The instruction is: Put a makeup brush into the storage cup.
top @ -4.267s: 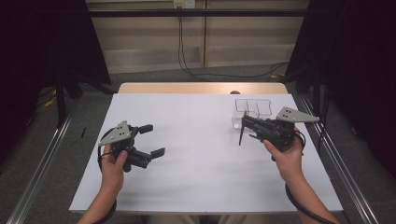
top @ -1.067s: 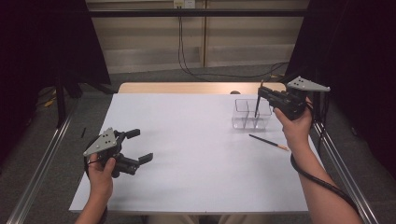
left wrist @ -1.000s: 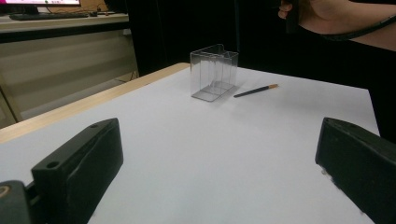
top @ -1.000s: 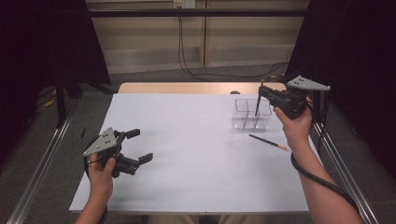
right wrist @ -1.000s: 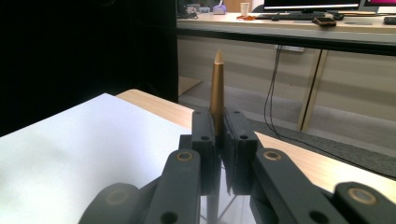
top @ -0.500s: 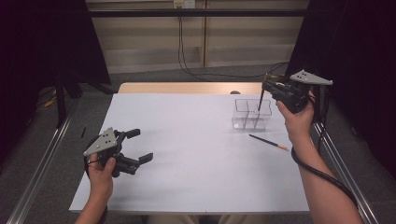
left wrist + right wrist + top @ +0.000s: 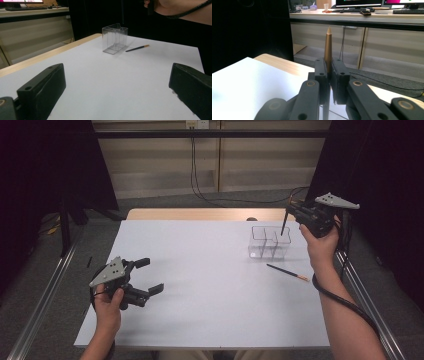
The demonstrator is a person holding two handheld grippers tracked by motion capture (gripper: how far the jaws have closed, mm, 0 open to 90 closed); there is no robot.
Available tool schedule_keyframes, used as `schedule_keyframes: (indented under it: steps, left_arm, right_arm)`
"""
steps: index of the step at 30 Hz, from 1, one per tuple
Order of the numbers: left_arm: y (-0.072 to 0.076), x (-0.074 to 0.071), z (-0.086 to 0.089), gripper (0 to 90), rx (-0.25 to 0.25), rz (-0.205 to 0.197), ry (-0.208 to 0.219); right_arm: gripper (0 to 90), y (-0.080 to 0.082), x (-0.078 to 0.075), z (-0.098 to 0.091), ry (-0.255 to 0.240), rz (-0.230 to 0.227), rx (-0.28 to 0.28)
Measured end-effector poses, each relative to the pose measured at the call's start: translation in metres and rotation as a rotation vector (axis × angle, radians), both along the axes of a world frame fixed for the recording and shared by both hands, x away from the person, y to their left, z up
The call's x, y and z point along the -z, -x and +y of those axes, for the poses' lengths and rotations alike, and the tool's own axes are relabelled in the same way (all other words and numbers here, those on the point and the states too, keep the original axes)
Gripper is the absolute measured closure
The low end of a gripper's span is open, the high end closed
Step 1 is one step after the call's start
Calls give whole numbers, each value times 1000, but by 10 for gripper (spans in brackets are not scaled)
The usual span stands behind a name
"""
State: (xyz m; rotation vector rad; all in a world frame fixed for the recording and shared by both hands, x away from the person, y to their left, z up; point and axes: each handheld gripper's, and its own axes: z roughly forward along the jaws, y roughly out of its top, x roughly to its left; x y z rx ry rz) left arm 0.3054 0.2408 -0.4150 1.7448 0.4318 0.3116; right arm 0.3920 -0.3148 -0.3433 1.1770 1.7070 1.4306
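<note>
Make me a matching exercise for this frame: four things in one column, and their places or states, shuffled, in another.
Things:
1. left gripper
2. right gripper
3. clear box
4. loose brush

States:
A. lying flat on the white table
B. shut on an upright brush
C. open, holding nothing
D. standing near the table's far right corner

Pairs: 1-C, 2-B, 3-D, 4-A

White table [image 7: 200, 295] with a wooden strip [image 7: 200, 214] along its far edge. Beyond it, black cables [image 7: 225, 197] across grey floor. Metal rail [image 7: 45, 300] at left, dark curtain [image 7: 45, 160] behind. On a far desk: keyboard [image 7: 409, 11], cup [image 7: 326, 6], phone [image 7: 365, 12].
</note>
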Motion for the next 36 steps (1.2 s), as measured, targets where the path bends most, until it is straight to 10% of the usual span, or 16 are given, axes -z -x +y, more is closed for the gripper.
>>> schedule_keyframes:
  steps: [36]
  left_arm:
    - [0,0,1,9,-6,-6,-5]
  right_arm:
    - [838,-10,12,-17,18,3,81]
